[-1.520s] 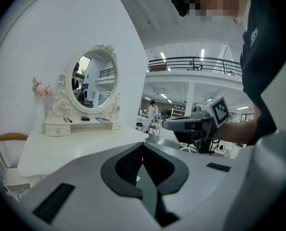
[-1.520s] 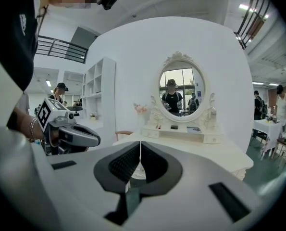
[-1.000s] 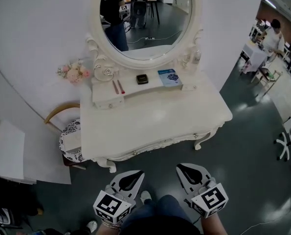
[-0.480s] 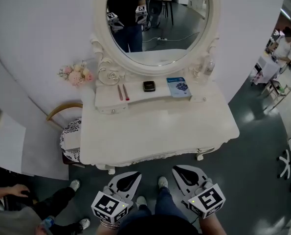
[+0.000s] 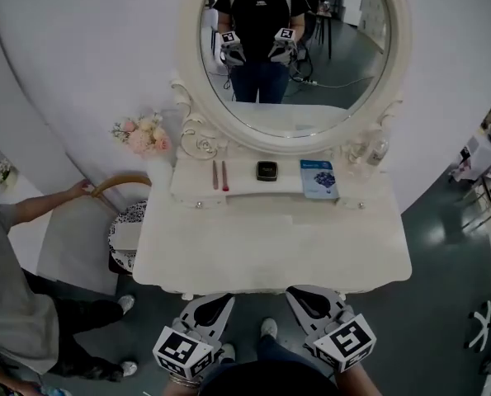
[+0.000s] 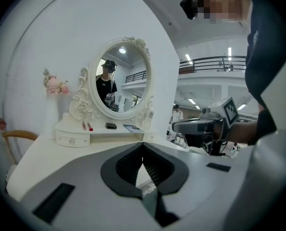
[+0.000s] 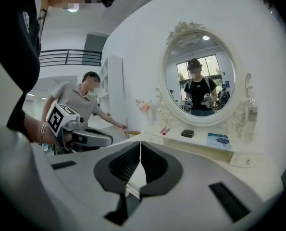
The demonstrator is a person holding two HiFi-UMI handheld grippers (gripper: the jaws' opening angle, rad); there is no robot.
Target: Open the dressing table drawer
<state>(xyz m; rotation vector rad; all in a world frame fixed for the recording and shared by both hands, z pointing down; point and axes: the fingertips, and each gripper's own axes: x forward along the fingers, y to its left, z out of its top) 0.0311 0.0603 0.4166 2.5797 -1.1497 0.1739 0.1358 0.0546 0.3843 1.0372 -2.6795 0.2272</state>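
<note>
A curved white wall [image 5: 72,56] rises at the far side. Dark grey floor [image 5: 455,304] spreads right, and a wooden-backed chair [image 5: 123,180] stands left.

Open hall: mezzanine railing [image 6: 215,60], freestanding dressing table [image 5: 270,250]

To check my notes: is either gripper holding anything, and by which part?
Nothing is held: the grey left gripper and the grey right gripper are both shut, empty.

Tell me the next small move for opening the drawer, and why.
Probably open the jaws of the right gripper and lower it below the front edge of the table. It and the left gripper are shut and empty at that edge, with no drawer handle between the jaws of either.
</note>
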